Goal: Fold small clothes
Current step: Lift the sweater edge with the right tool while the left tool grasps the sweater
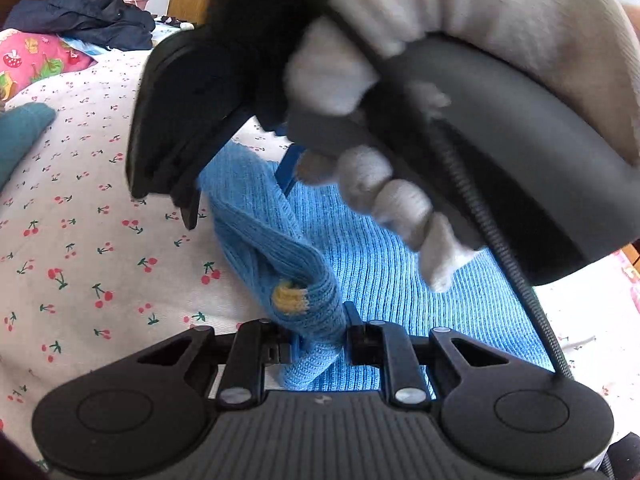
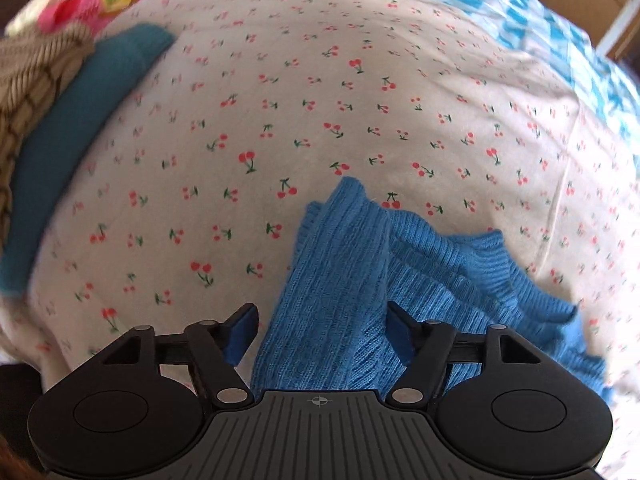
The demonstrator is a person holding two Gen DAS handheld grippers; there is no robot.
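Observation:
A small blue knit sweater (image 1: 384,276) lies on a cherry-print sheet (image 1: 80,240). My left gripper (image 1: 320,336) is shut on a bunched fold of it, beside a small yellow patch (image 1: 289,298). In the left wrist view my right gripper (image 1: 280,160), held by a grey-gloved hand (image 1: 380,184), hovers just above the sweater. In the right wrist view my right gripper (image 2: 320,336) is open, its blue pads (image 2: 240,334) either side of a raised sweater fold (image 2: 332,280), not pinching it.
A folded teal garment (image 2: 76,136) and a beige knit one (image 2: 32,80) lie at the left. A dark navy pile (image 1: 84,16) and a pink printed cloth (image 1: 36,60) lie at the far side. A blue checked cloth (image 2: 540,28) lies at the right.

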